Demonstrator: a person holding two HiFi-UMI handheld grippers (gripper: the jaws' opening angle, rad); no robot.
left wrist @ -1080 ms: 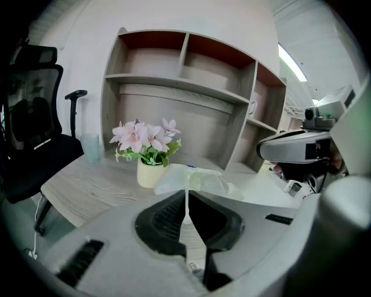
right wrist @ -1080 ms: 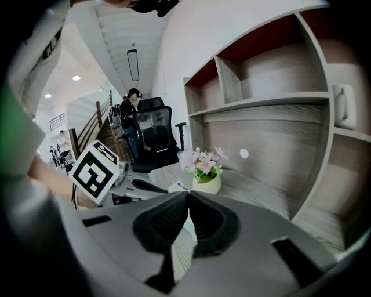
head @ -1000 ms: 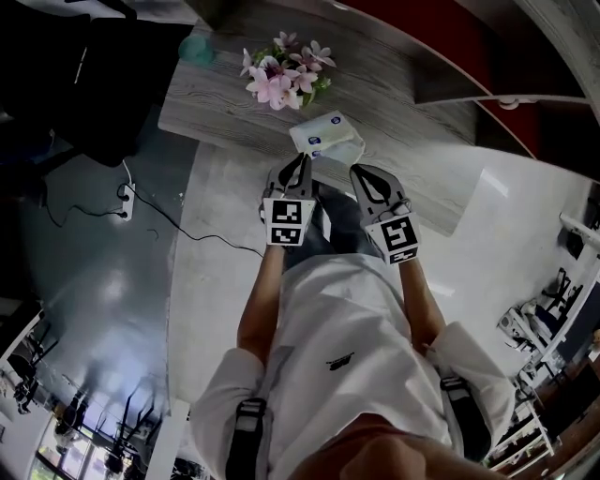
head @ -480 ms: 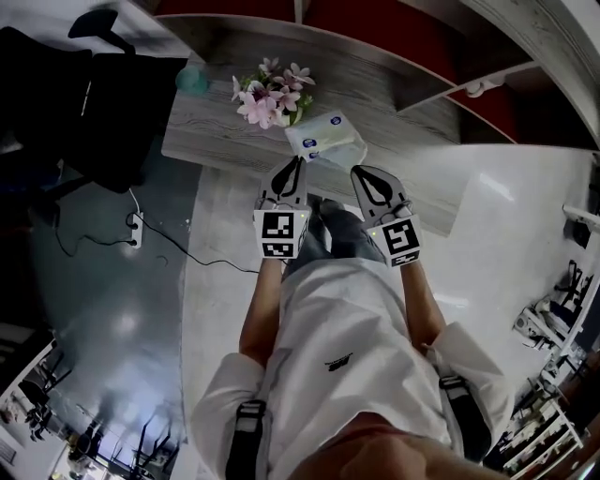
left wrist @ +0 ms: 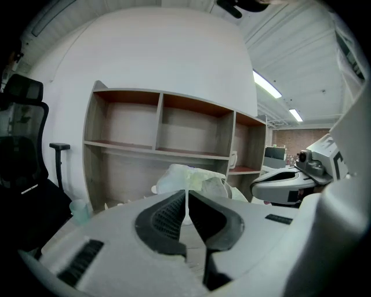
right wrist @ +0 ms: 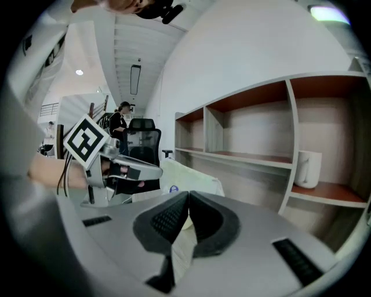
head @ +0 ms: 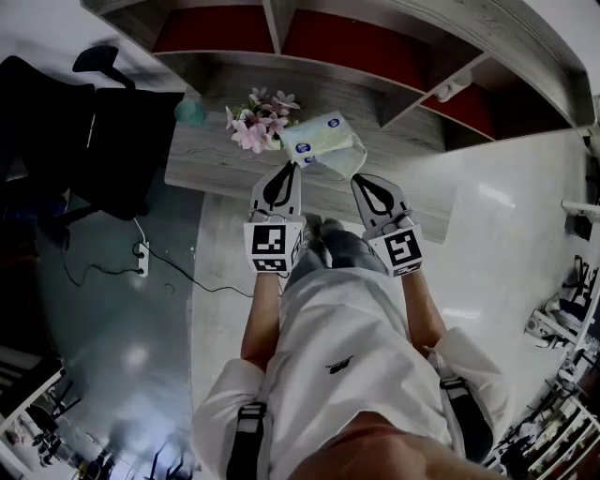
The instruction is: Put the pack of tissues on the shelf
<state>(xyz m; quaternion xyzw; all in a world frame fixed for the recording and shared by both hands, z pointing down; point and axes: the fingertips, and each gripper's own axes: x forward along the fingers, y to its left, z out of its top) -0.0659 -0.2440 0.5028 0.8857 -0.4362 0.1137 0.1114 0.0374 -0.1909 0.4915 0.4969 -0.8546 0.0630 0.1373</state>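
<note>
The shelf (head: 277, 19) stands against the wall behind the counter (head: 211, 155), a wooden unit with red backs, split into open compartments in two rows. The counter is grey wood grain and runs along its foot. A black chair (head: 94, 131) sits at the counter's left end. The person stands at the counter's front edge in a white shirt, both arms stretched forward.

The left tool (head: 289, 167) and the right tool (head: 361, 178) reach side by side over the counter towards the shelf. In the left gripper view the left tool (left wrist: 186, 200) has its jaws pressed together on a thin edge of the pack's wrapper. In the right gripper view the right tool (right wrist: 188, 203) is likewise clamped on a fold of the wrapper.

The pack (head: 323, 141) hangs between the two tool tips, tilted, its right corner drooping towards the right tool. It is in front of the shelf's lower row and not inside any compartment. From the left tool the pack (left wrist: 191, 177) shows pale and crumpled just past the jaws.

Pink flowers (head: 255, 122) stand on the counter just left of the pack. A white mug (right wrist: 307, 168) sits in a lower compartment to the right. A teal cup (head: 189, 111) stands left of the flowers. A power strip (head: 142, 251) lies on the floor.
</note>
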